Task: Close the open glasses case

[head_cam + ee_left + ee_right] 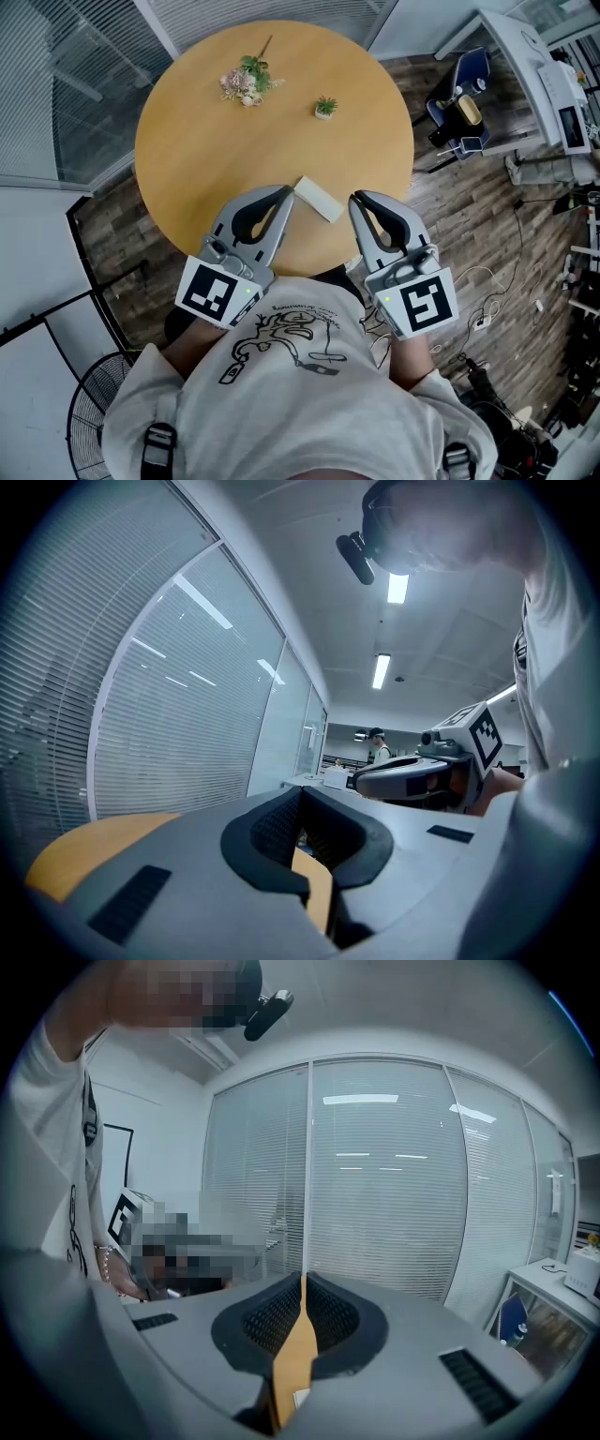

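A pale rectangular glasses case (318,199) lies flat on the round wooden table (225,150), close to its near edge. From above it looks like a plain slab, and its lid cannot be made out. My left gripper (284,193) (300,791) sits just left of the case with its jaws shut and nothing between them. On the case's other side, my right gripper (356,199) (303,1279) has its jaws together down to a thin slit and is empty too. Neither touches the case. The right gripper (412,775) also shows in the left gripper view.
A sprig of dried flowers (248,80) and a small potted plant (325,107) lie at the table's far side. Glass walls with blinds (394,1176) surround the table. A floor fan (94,398) stands at the lower left and a blue chair (466,89) at the upper right.
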